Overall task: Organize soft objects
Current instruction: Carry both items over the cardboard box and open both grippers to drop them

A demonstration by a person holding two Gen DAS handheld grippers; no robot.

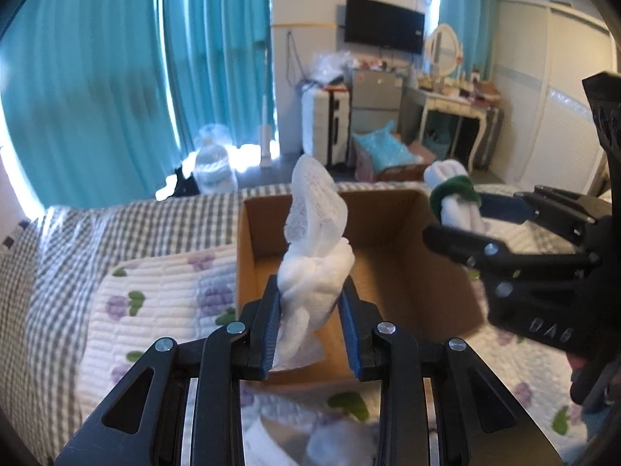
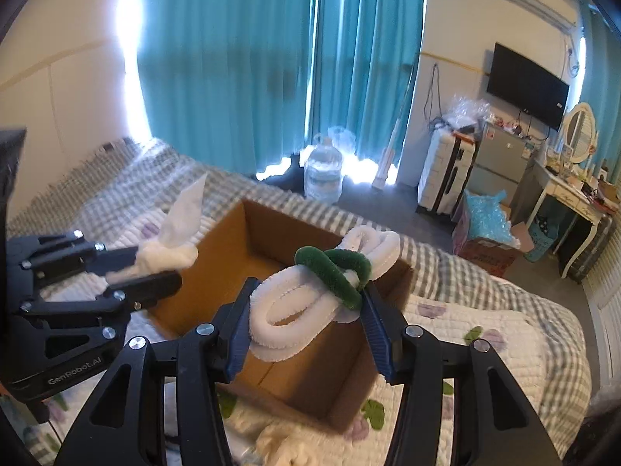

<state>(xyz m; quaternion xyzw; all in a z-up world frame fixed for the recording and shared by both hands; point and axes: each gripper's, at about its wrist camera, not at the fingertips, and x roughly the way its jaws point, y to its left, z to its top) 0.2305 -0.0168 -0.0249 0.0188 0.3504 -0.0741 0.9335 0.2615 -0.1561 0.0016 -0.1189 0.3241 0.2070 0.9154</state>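
Note:
My left gripper (image 1: 310, 303) is shut on a knotted white cloth (image 1: 316, 248) and holds it upright above the open cardboard box (image 1: 403, 272). It also shows in the right wrist view (image 2: 155, 268) with the cloth (image 2: 170, 248) at the box's left edge. My right gripper (image 2: 306, 310) is shut on a bundle of white fuzzy cord tied with a green band (image 2: 330, 268), held over the box (image 2: 271, 233). In the left wrist view the right gripper (image 1: 458, 213) holds the bundle (image 1: 454, 190) at the box's right side.
The box sits on a bed with a checked cover (image 2: 446, 264) and a flowered quilt (image 1: 155, 295). More white soft items lie near the bottom of both views (image 1: 330, 439) (image 2: 283, 450). Teal curtains, a water jug (image 2: 324, 171), suitcase and desk stand beyond.

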